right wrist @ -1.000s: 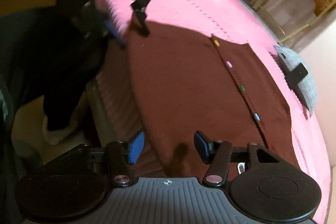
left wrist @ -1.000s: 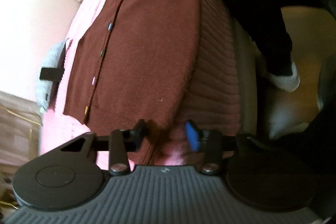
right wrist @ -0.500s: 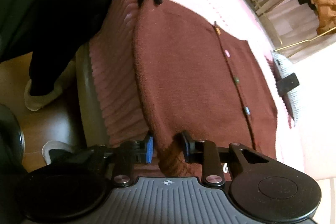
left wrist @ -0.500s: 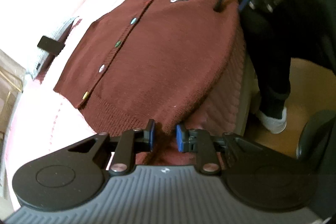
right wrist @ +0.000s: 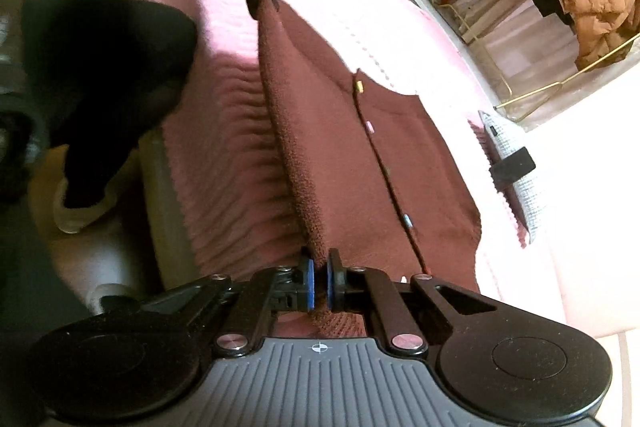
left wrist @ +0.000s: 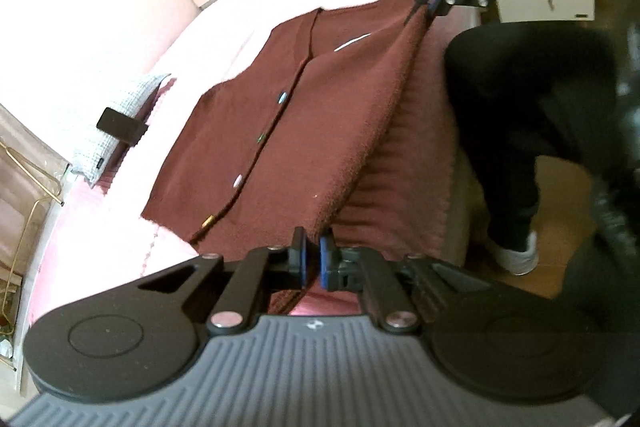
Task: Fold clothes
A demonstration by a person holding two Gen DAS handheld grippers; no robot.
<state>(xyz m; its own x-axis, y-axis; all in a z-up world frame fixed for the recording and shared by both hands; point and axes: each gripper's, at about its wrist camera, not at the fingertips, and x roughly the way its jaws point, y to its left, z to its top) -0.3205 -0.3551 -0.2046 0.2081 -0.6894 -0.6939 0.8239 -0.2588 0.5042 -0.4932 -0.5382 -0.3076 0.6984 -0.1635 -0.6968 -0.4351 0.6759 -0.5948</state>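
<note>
Both grippers have closed since a second ago: the left gripper (left wrist: 311,259) and right gripper (right wrist: 318,285) each pinch the near edge of the maroon cardigan (left wrist: 304,131), lifting it taut above the pink bed (right wrist: 224,131), ready to fold it across.

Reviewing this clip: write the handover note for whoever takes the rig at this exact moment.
Left tongs: shut on the maroon cardigan at the hem end of its near edge.
Right tongs: shut on the same edge at the other end.
The edge is lifted taut between them; the rest lies flat on the pink bedspread, buttoned side up.
Done: both ends gripped.
Left: probably carry the edge across toward the button placket, release, finish folding.
</note>
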